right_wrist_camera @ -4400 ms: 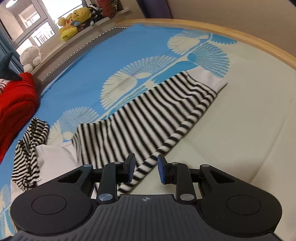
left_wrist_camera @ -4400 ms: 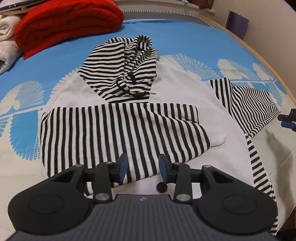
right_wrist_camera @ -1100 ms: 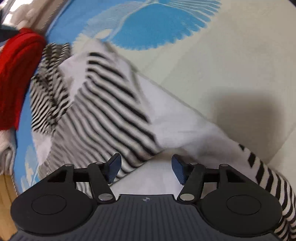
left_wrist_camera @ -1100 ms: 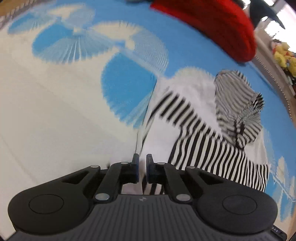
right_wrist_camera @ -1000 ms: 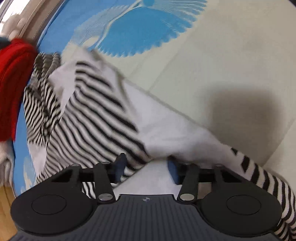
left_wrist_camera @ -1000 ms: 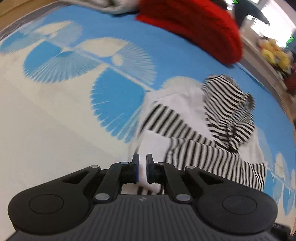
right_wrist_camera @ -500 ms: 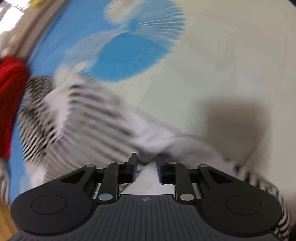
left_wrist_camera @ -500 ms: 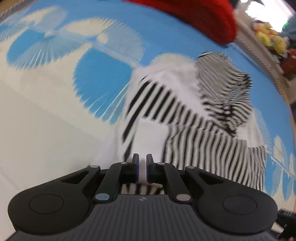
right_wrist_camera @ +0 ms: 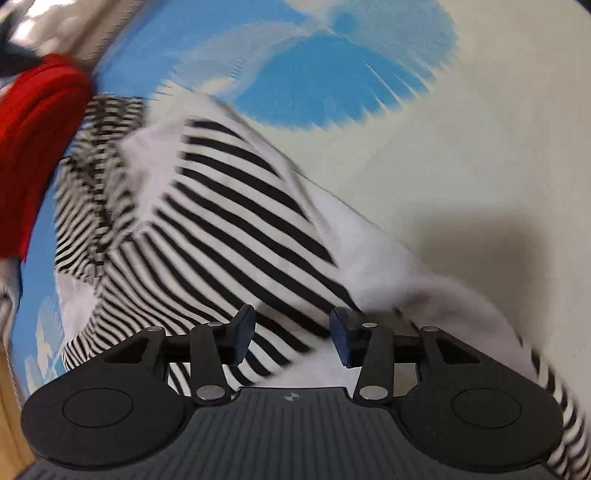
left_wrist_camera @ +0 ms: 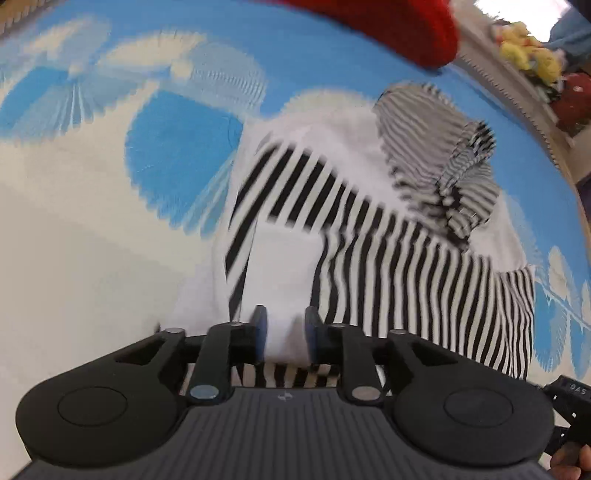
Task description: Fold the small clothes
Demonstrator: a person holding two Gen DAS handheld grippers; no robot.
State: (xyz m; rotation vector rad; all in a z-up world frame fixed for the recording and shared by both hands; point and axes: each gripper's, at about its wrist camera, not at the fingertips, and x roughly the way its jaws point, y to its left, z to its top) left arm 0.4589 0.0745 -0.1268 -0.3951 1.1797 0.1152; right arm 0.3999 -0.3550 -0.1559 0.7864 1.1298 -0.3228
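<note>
Bed [left_wrist_camera: 74, 258] with blue-and-cream fan-print sheet fills both views. Red blanket [left_wrist_camera: 388, 26] at 12 o'clock in left view, at 9 o'clock in right view. Plush toys [left_wrist_camera: 528, 55] on ledge at 1 o'clock. Striped hoodie [left_wrist_camera: 406, 277] lies on sheet, sleeves folded across white body, hood [left_wrist_camera: 443, 147] toward blanket. Left tool [left_wrist_camera: 283, 334]: jaws opening, narrow gap, white hem fabric between them, pads not pressing. Right tool [right_wrist_camera: 291, 334]: jaws opening, about half spread, striped sleeve between them, nothing gripped.
</note>
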